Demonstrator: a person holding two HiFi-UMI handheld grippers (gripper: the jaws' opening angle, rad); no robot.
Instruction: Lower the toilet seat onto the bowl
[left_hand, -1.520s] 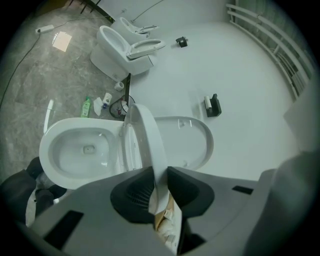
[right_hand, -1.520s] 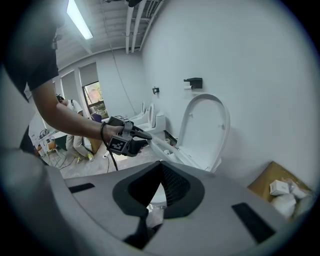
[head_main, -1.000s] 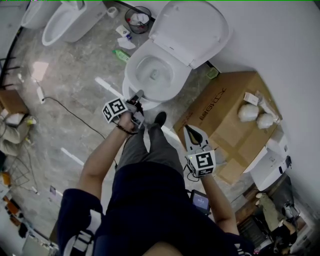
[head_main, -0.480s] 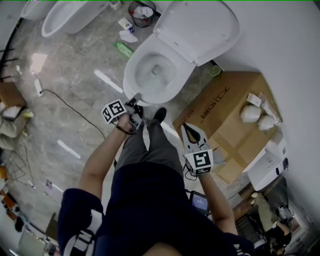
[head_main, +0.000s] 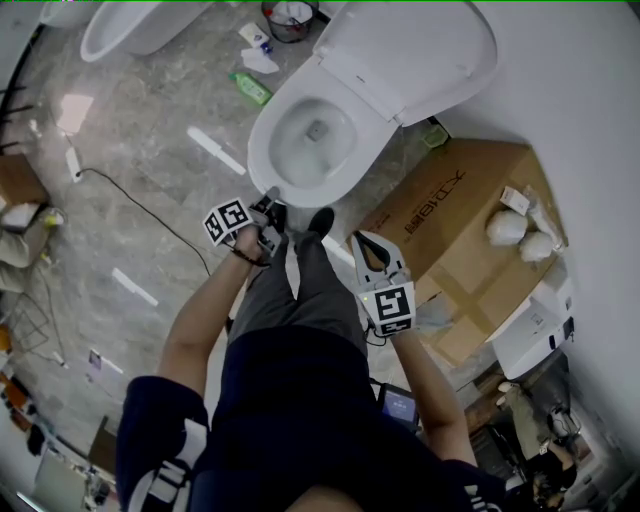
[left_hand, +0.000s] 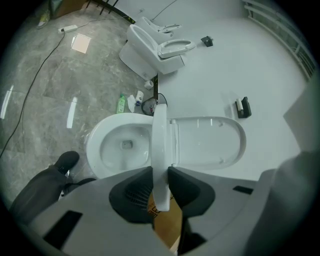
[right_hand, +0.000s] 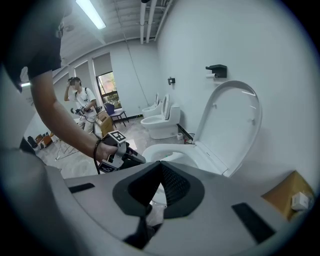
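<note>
Seen from the head, both bare forearms reach forward and down from the dark-clothed body. The left hand (head_main: 247, 241) is stretched further out. It holds the left gripper (head_main: 272, 198) at the front edge of the toilet, and this gripper is rolled onto its side. In the left gripper view its jaws pinch the front edge of the white plastic toilet seat (left_hand: 160, 140). The seat shows edge-on as a narrow strip with one dark pad against each face.

The right gripper (head_main: 362, 240) is held closer to the body, beside the grey trouser leg and in front of the brown cardboard box (head_main: 460, 215). Its jaws are pressed together at the tips, with nothing between them.

The seat stands part-way down. The open white ceramic toilet bowl (left_hand: 92, 147) is on one side of it and the raised white oval lid (left_hand: 210, 142) on the other, so it does not lie on the bowl. A dark shoe (left_hand: 67, 161) is just beside the bowl. Farther off, a second white toilet (left_hand: 150, 47) stands against the wall.

In the head view the seat cannot be separated from the bowl's rim, and the left jaws are too small to read. In the right gripper view the gripper's own body covers the lower toilet, and the pale shape behind its jaws is unclear.
</note>
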